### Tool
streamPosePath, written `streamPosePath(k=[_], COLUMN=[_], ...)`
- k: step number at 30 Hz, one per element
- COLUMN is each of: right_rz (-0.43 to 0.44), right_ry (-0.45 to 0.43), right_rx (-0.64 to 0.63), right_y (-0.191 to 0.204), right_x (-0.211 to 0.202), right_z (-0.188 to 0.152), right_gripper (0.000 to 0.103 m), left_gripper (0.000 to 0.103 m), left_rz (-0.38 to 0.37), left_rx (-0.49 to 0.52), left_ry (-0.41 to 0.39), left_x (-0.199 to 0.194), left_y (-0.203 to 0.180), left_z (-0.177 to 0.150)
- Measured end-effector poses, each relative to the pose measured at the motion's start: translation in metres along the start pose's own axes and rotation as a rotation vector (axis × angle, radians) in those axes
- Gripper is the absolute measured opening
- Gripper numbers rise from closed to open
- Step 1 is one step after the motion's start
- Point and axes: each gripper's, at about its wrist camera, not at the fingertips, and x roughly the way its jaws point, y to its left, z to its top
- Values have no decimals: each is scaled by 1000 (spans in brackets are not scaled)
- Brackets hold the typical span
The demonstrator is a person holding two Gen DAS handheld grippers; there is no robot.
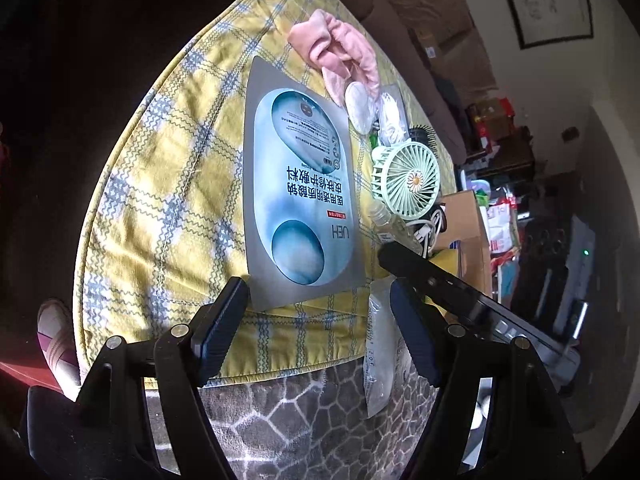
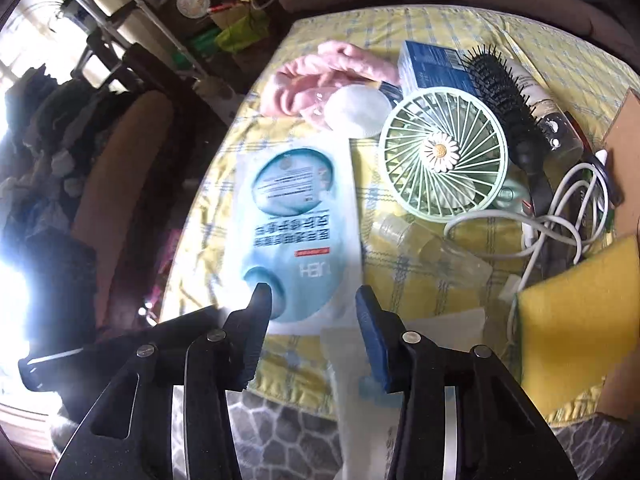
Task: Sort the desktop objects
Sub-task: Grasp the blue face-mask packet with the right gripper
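The left gripper point(image 1: 316, 312) is hovering with its fingers spread wide and holding nothing, just above the near edge of a table covered by a yellow checked cloth point(image 1: 168, 184). A silver and blue face mask sachet point(image 1: 298, 184) is lying flat on the cloth right ahead of it, its near edge sitting between the two fingertips in the picture. The right gripper point(image 2: 314, 304) is also standing apart and gripping nothing, poised over the near corner of the same sachet point(image 2: 296, 232).

A clear plastic packet point(image 1: 380, 344) is hanging over the table's near edge, just beside the left gripper's right finger. Beyond the sachet, a pink cloth point(image 1: 340, 52) is lying bunched, with a round white cotton pad point(image 1: 360, 108) touching its near side. A pale green handheld fan point(image 2: 442, 156) with a daisy at its centre is lying to the right of the sachet, and a small clear bottle point(image 2: 424, 248) is resting on its side just in front of it. A black hairbrush point(image 2: 508, 108) is leaning beside the fan, next to a blue box point(image 2: 432, 64). A white cable point(image 2: 560, 224) is coiling near a yellow sponge point(image 2: 576, 320) at the right edge.
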Motion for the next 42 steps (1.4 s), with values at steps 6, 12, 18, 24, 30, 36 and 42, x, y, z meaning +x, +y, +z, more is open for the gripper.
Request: streamPosePath(k=[6, 12, 18, 24, 30, 36, 42], right_rz=[14, 265, 505, 521, 362, 285, 103], right_ry=[26, 20, -16, 68, 88, -12, -114], right_rx=[23, 187, 311, 264, 195, 140, -2], right_y=[-14, -40, -59, -40, -15, -15, 24], right_x=[20, 14, 6, 28, 39, 18, 22], right_z=[-1, -4, -7, -11, -9, 2, 50], right_gripper=[47, 46, 40, 16, 13, 13, 31], left_gripper=[71, 72, 72, 71, 59, 47, 46], left_rz=[-17, -82, -138, -104, -88, -50, -20], left_rx=[-4, -59, -129, -86, -113, -153, -185], left_ry=[9, -11, -10, 4, -3, -49, -79], left_x=[2, -2, -3, 4, 5, -12, -16], left_y=[0, 7, 21, 12, 15, 29, 38], left_z=[2, 5, 7, 7, 7, 8, 12])
